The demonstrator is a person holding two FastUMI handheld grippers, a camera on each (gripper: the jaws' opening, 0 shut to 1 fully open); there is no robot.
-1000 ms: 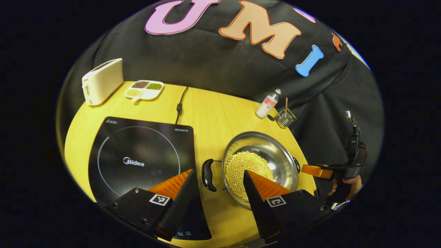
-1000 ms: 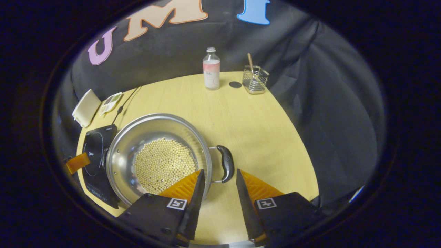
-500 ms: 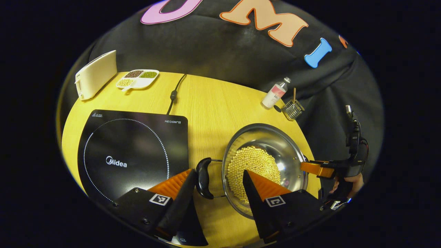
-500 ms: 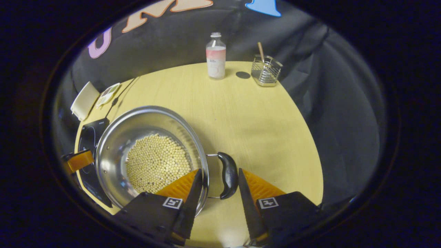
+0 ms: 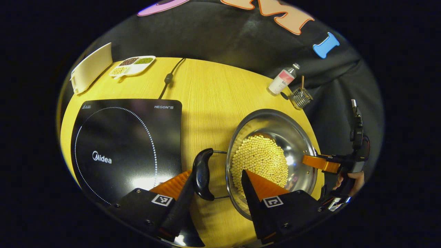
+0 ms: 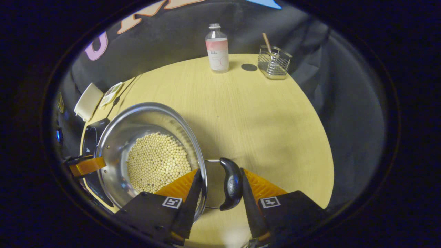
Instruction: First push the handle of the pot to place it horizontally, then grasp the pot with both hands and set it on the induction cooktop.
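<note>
A steel pot [image 5: 275, 127] of pale yellow beans sits on the wooden table, right of the black induction cooktop [image 5: 124, 144]. My left gripper [image 5: 217, 171] is open astride the pot's black left handle [image 5: 202, 174]. One finger touches the handle and the other hangs over the beans. My right gripper [image 6: 220, 170] is open around the other black handle [image 6: 231, 184], with its left finger over the pot [image 6: 137, 120] rim. A hand [image 5: 351, 179] holds the right gripper at the pot's far side.
A white appliance [image 5: 90, 67], a divided dish of beans [image 5: 132, 65] and the cooktop's cord [image 5: 168, 79] lie at the table's back left. A bottle [image 6: 217, 48], a black disc [image 6: 248, 67] and a wire holder [image 6: 274, 63] stand at the back right.
Both grippers have come forward and down onto the pot. Each black handle now lies between a pair of fingers. The pot has not shifted on the table.
</note>
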